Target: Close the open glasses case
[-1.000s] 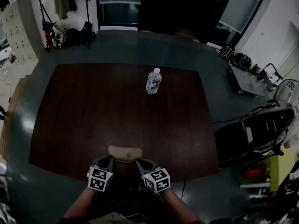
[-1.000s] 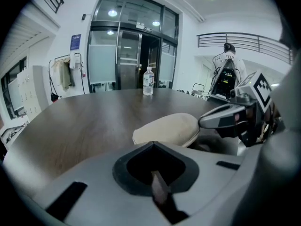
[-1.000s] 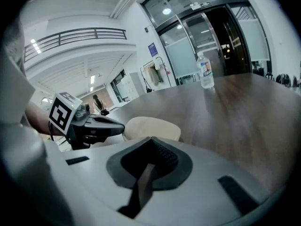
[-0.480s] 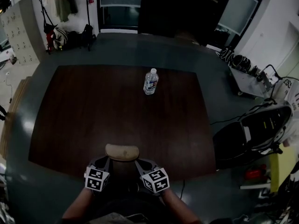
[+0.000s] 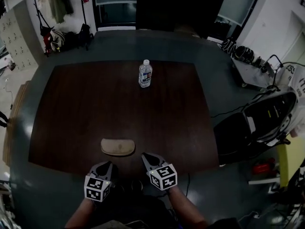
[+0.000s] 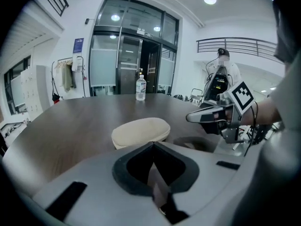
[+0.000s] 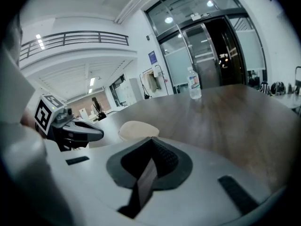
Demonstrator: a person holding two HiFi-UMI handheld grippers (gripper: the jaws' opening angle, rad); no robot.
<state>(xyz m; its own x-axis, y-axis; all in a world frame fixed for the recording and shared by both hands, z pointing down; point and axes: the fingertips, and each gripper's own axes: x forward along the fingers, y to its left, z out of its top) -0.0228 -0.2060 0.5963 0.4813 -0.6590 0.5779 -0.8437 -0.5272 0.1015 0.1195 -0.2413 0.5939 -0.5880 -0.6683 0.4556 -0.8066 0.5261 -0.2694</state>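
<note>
I see my left gripper (image 5: 107, 166) and right gripper (image 5: 146, 157) with jaws together on nothing, near the case (image 5: 117, 147). It looks shut, though its seam is too dim to make out.

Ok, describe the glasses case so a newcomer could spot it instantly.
Start at the dark wooden table. Near its front edge, beyond the left gripper and right gripper, lies the glasses case. It is a low beige oval, closed, unlike the upright water bottle at the far side.
</note>
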